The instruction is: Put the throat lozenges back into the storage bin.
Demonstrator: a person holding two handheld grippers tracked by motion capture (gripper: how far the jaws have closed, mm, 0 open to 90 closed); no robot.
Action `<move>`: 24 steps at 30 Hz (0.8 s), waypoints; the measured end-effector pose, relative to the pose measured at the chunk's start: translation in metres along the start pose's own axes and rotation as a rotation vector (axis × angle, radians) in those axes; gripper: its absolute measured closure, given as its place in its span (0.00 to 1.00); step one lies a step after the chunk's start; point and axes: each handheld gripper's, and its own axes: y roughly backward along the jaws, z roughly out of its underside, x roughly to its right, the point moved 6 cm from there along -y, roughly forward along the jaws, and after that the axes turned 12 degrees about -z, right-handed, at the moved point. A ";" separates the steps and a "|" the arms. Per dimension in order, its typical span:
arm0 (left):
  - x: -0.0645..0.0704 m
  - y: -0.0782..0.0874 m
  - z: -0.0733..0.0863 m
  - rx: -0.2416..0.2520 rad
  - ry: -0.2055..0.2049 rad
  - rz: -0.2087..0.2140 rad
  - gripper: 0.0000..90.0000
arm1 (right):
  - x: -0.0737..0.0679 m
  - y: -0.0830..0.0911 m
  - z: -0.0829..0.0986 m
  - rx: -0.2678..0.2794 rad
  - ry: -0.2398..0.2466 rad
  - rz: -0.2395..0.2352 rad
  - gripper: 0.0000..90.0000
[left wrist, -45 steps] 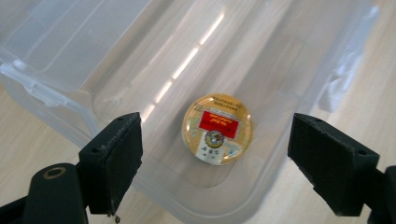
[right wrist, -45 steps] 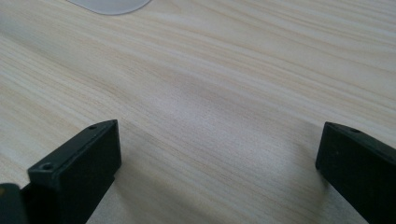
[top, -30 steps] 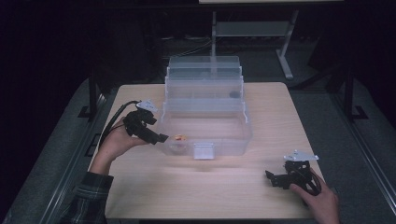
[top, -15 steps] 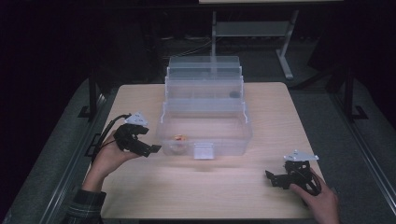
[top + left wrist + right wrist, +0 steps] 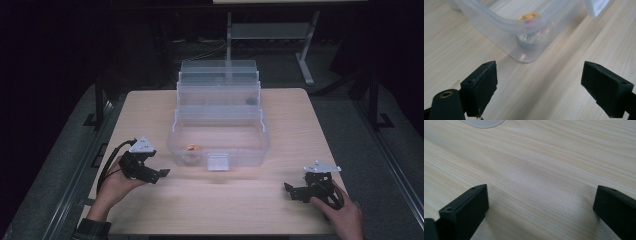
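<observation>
Both tongs wide open, empty; small orange-topped item (image 5: 530, 27), blurred, inside clear bin (image 5: 220, 145), just ahead of left tongs (image 5: 159, 174).

The table (image 5: 240, 205) is made of pale, smooth wood. The box (image 5: 220, 142) is made of clear, shiny plastic. The jaws are matt black.

Clear bin (image 5: 220, 145) blocks the table's (image 5: 150, 115) middle; bare wood on both sides.

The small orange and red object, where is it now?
In the high view, the small orange and red object lies inside the clear plastic box, near its front-left corner.
</observation>
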 end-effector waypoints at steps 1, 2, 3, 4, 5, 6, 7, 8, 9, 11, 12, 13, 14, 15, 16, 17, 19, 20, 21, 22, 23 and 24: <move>0.001 -0.001 0.003 0.008 0.004 -0.002 0.14 | 0.000 0.000 0.000 0.000 0.000 0.000 0.00; 0.003 -0.001 0.007 0.012 0.008 -0.005 0.14 | 0.000 0.000 0.000 0.000 0.000 0.000 0.00; 0.004 -0.001 0.010 0.018 0.011 -0.009 0.14 | 0.000 0.000 0.000 0.000 0.000 0.000 0.00; 0.006 -0.002 0.014 0.023 0.013 -0.009 0.14 | 0.000 0.000 0.000 0.000 0.000 0.000 0.00; 0.007 -0.002 0.016 0.027 0.013 -0.008 0.14 | 0.000 0.000 0.000 0.000 0.000 0.000 0.00; 0.009 -0.003 0.019 0.032 0.017 -0.009 0.14 | 0.000 0.000 0.000 0.000 0.000 0.000 0.00; 0.010 -0.003 0.022 0.033 0.015 -0.009 0.14 | 0.000 0.000 0.000 0.000 0.000 0.000 0.00; 0.012 -0.004 0.025 0.034 0.019 -0.004 0.14 | 0.000 0.000 0.000 0.000 0.000 0.000 0.00; 0.013 -0.005 0.028 0.034 0.017 0.000 0.14 | 0.000 0.000 0.000 0.000 0.000 0.000 0.00; 0.016 -0.007 0.032 0.035 0.022 -0.002 0.14 | 0.000 0.000 0.000 0.000 0.000 0.000 0.00; 0.017 -0.008 0.035 0.034 0.021 0.000 0.14 | 0.000 0.000 0.000 0.000 0.000 0.000 0.00; 0.017 -0.009 0.036 0.035 0.024 0.002 0.14 | 0.000 0.000 0.000 0.000 0.000 0.000 0.00; 0.018 -0.010 0.039 0.032 0.022 0.003 0.14 | 0.000 0.000 0.000 0.000 0.000 0.000 0.00; 0.019 -0.010 0.041 0.030 0.025 0.002 0.14 | 0.000 0.000 0.000 0.000 0.000 0.000 0.00; 0.019 -0.011 0.044 0.030 0.023 -0.004 0.14 | 0.000 0.000 0.000 0.000 0.000 0.000 0.00; 0.020 -0.011 0.046 0.029 0.027 -0.004 0.14 | 0.000 0.000 0.000 0.000 0.000 0.000 0.00; 0.021 -0.012 0.050 0.026 0.030 -0.007 0.14 | 0.000 0.000 0.000 0.000 0.000 0.000 0.00; 0.022 -0.013 0.053 0.021 0.026 -0.006 0.14 | 0.000 0.000 0.000 0.000 0.000 0.000 0.00; 0.022 -0.014 0.055 0.019 0.028 -0.010 0.14 | 0.000 0.000 0.000 0.000 0.000 0.000 0.00; 0.023 -0.015 0.058 0.013 0.023 -0.012 0.14 | 0.000 0.000 0.000 0.000 0.000 0.000 0.00; 0.023 -0.016 0.061 0.008 0.022 -0.013 0.14 | 0.000 0.000 0.000 0.000 0.000 0.000 0.00; 0.024 -0.017 0.063 0.005 0.019 -0.014 0.14 | 0.000 0.000 0.000 0.000 0.000 0.000 0.00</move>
